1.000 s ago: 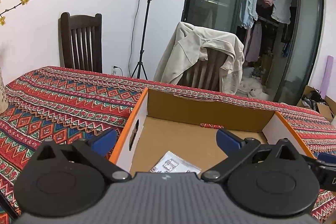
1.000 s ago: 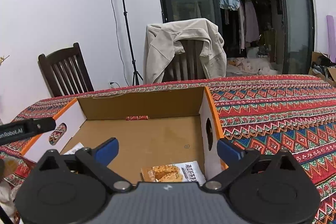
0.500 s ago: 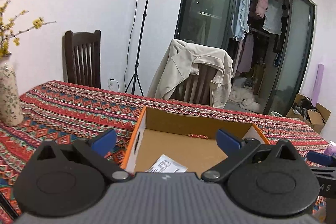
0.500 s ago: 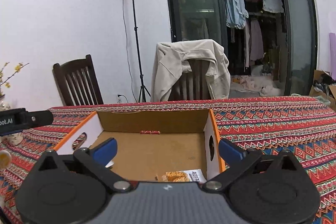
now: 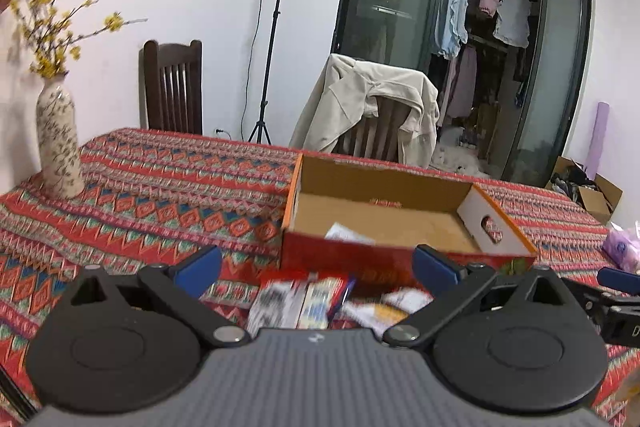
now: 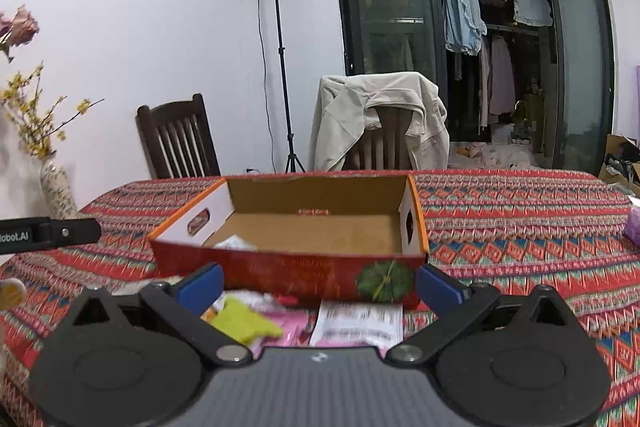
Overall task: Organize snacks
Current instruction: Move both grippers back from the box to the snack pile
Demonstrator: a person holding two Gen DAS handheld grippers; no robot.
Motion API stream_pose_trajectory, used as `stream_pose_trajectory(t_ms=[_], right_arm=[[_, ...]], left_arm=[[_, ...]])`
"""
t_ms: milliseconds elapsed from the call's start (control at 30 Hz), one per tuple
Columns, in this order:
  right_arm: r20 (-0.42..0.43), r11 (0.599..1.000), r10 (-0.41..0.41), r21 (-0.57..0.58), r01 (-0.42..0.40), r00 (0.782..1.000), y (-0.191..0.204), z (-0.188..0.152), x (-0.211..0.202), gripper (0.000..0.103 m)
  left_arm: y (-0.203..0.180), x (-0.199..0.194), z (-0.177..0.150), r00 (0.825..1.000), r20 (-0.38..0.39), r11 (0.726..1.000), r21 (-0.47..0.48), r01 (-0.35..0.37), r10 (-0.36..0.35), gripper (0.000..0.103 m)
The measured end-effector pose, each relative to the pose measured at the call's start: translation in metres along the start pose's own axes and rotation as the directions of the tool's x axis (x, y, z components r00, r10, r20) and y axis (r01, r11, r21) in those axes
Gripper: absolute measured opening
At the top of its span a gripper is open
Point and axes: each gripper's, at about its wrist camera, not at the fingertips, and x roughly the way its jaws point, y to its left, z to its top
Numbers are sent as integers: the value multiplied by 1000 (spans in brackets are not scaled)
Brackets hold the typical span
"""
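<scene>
Both the left gripper (image 5: 316, 265) and the right gripper (image 6: 318, 285) are released and hold nothing. Loose snack packets (image 6: 356, 321) lie on the tablecloth (image 6: 520, 227) at its near edge, just before the box (image 6: 288, 271). One white packet (image 5: 346, 233) lies inside.

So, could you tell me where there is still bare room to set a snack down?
Most of the cardboard box floor is bare; only a white packet lies at its near left corner. The tablecloth between the vase and the box is free too. The strip before the box's near wall is crowded with loose snack packets.
</scene>
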Motion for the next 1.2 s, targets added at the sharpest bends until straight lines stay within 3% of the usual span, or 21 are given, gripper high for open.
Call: stream_pose_trajectory(t_ms=[467,833,1133,1200], right_arm=[[-126,1000,10,10,-9,992,6,-59,-13,103],[-200,1000,11,-2,-12,980,18,-76,-5,103],[-276,997,-79,-32,73,958,28,-89,7,103],[-298,996,-83,-46,72,951,32,-93,6,99]], left_arm=[[32,-23,-59,998,-57,1000,-5,-26,26,103],[46,-23,-69,995,-97,999,-33,-27,23,103],[48,-20,-76,993,-121,999,-52,-3,-3,103],[47,-15,-77,989,-148,998,-60,3,-11,103]])
